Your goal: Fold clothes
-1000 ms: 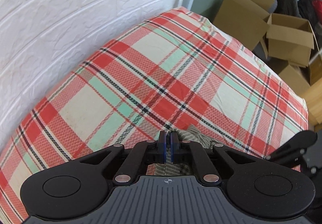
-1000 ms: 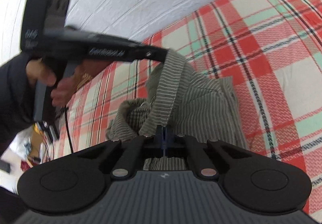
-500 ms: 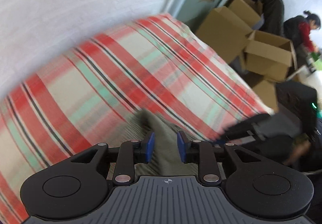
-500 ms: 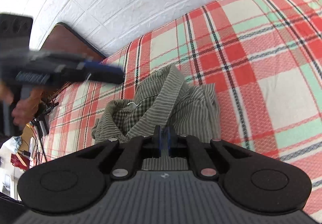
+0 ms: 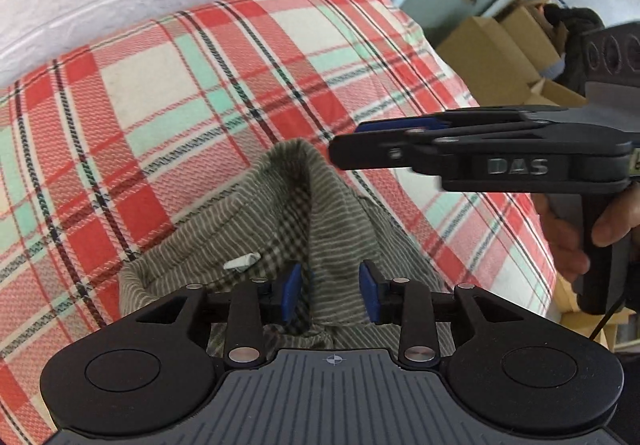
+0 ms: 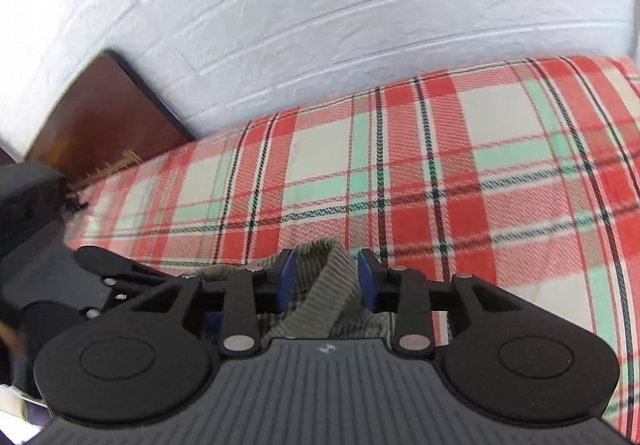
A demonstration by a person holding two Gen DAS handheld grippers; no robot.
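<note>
A red plaid bedsheet met a white brick wall; cardboard boxes stood beyond. Both the left gripper and right gripper were spread over a crumpled striped shirt, partly hidden.

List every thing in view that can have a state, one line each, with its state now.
Left gripper: open, fingers either side of a raised fold.
Right gripper: open, with cloth between the fingers.
Striped shirt: crumpled on the bed, not folded flat.
Plaid bedsheet: spread flat over the bed.
Cardboard boxes: stacked beyond the bed; open or closed unclear.
</note>
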